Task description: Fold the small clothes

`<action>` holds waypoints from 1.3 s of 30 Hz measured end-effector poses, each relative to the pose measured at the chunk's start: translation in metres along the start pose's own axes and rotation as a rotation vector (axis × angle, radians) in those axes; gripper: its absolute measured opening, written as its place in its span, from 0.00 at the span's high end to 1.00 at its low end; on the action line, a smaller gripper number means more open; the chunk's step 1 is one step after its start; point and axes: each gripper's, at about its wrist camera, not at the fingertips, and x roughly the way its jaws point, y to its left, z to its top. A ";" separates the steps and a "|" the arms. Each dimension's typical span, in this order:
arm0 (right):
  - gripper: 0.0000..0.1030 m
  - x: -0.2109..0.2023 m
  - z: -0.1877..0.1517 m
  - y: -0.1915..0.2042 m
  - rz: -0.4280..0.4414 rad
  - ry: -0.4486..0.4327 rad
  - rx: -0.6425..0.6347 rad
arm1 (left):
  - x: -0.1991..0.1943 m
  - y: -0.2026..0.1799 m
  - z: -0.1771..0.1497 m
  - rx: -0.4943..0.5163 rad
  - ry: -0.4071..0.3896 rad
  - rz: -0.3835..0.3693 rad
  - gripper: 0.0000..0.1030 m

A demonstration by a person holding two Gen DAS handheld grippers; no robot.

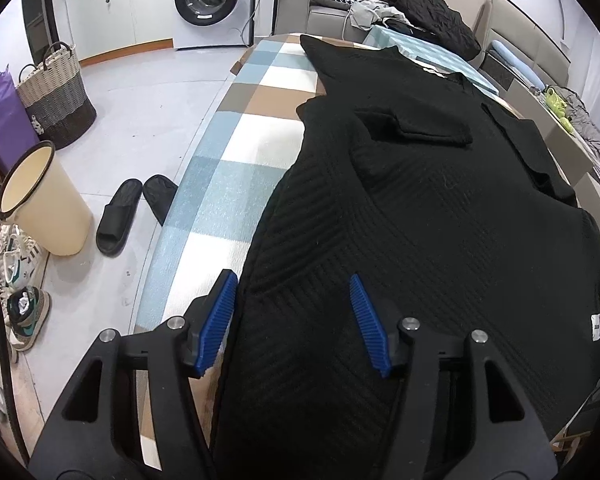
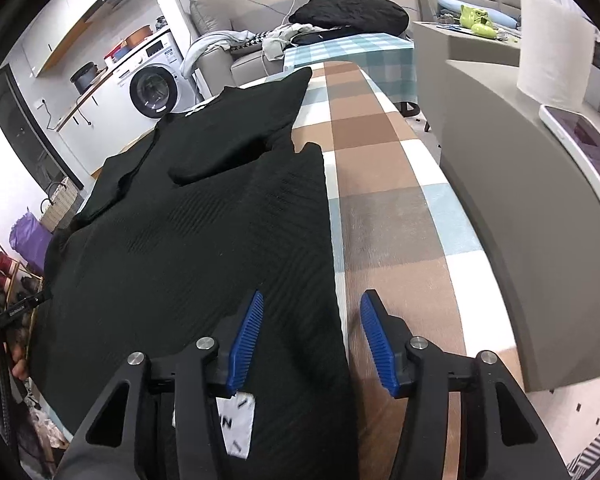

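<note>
A black ribbed knit garment (image 1: 412,240) lies spread on a checked table (image 1: 236,184), one sleeve folded across its middle. My left gripper (image 1: 292,320) is open, its blue fingers astride the garment's near left edge. In the right wrist view the same garment (image 2: 188,240) covers the table's left half (image 2: 384,208). My right gripper (image 2: 310,336) is open astride the garment's near right edge, by a white label (image 2: 236,426). Nothing is held.
Left of the table on the floor are black slippers (image 1: 118,216), a cream bin (image 1: 44,200), a woven basket (image 1: 56,96) and shoes. A washing machine (image 1: 210,0) stands behind. A grey counter (image 2: 512,216) with a phone (image 2: 584,140) runs along the table's right.
</note>
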 end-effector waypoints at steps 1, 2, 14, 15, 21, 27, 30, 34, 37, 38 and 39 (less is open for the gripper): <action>0.49 0.004 0.002 0.001 0.006 0.007 -0.001 | 0.001 0.000 0.002 0.001 0.001 0.001 0.44; 0.49 0.006 0.004 0.003 0.002 0.002 -0.008 | 0.003 -0.001 0.004 0.001 0.002 0.003 0.44; 0.95 -0.005 0.008 0.034 0.092 -0.103 -0.156 | -0.003 -0.009 0.006 0.022 -0.050 -0.047 0.95; 0.95 -0.011 0.009 0.030 0.092 -0.127 -0.139 | -0.011 -0.009 0.003 0.028 -0.073 -0.059 0.96; 0.96 -0.038 0.004 0.014 0.152 -0.207 -0.077 | -0.061 -0.010 -0.018 0.030 -0.175 -0.092 0.96; 0.96 -0.062 0.005 0.012 0.242 -0.316 -0.016 | -0.093 -0.011 -0.011 0.014 -0.252 -0.107 0.96; 0.96 -0.064 0.019 0.018 0.237 -0.358 0.008 | -0.095 -0.013 0.008 0.015 -0.280 -0.117 0.96; 0.96 -0.061 0.041 0.020 0.237 -0.404 0.073 | -0.086 -0.013 0.038 0.001 -0.292 -0.130 0.96; 0.96 -0.052 0.062 0.021 0.204 -0.413 0.127 | -0.068 -0.012 0.061 -0.014 -0.280 -0.129 0.96; 0.96 -0.048 0.069 0.020 0.198 -0.408 0.142 | -0.061 -0.012 0.068 -0.014 -0.273 -0.127 0.96; 0.96 -0.041 0.077 0.020 0.181 -0.399 0.158 | -0.049 -0.012 0.077 -0.016 -0.259 -0.122 0.96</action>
